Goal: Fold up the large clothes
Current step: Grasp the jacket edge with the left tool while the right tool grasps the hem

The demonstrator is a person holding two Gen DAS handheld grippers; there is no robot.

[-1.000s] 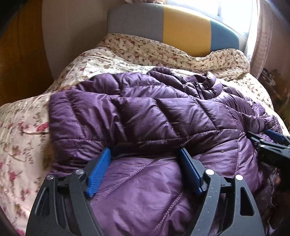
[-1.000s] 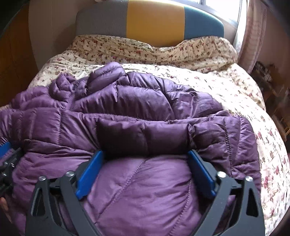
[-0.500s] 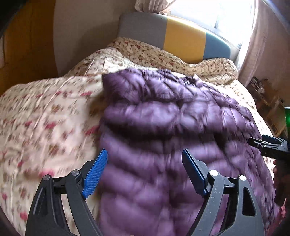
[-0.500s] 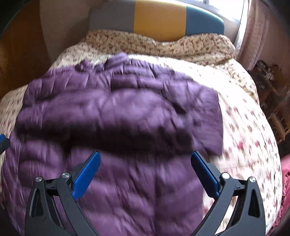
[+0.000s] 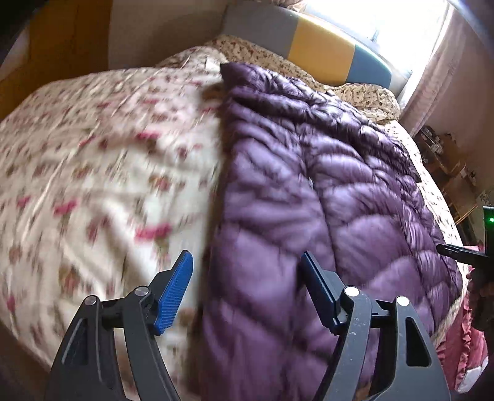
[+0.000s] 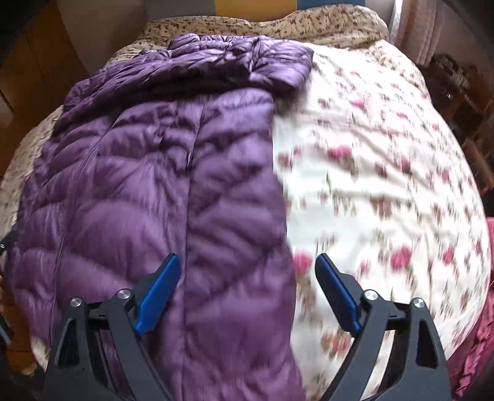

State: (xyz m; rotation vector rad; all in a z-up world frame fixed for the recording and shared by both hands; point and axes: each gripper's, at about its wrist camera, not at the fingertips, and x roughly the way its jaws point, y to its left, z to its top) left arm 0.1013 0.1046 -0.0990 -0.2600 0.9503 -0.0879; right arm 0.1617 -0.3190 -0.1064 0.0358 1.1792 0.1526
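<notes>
Floral bed (image 5: 92,160) carries the purple jacket (image 5: 293,191), both tools, left (image 5: 247,293) and right (image 6: 247,293), spread and empty above it, and that slick puffy fabric could spring back unfolded.

A floral quilt (image 5: 102,172) covers the bed, with a grey, yellow and blue headboard (image 5: 311,37) at its far edge beneath a bright window (image 5: 383,18).

A: What's unclear?
B: The quilt (image 5: 102,172) smears with motion blur, its flowers unreadable. The jacket's (image 6: 160,191) near hem runs off the bottom edge.
A: And the shelf clutter (image 5: 447,154)?
B: Too small to tell.
</notes>
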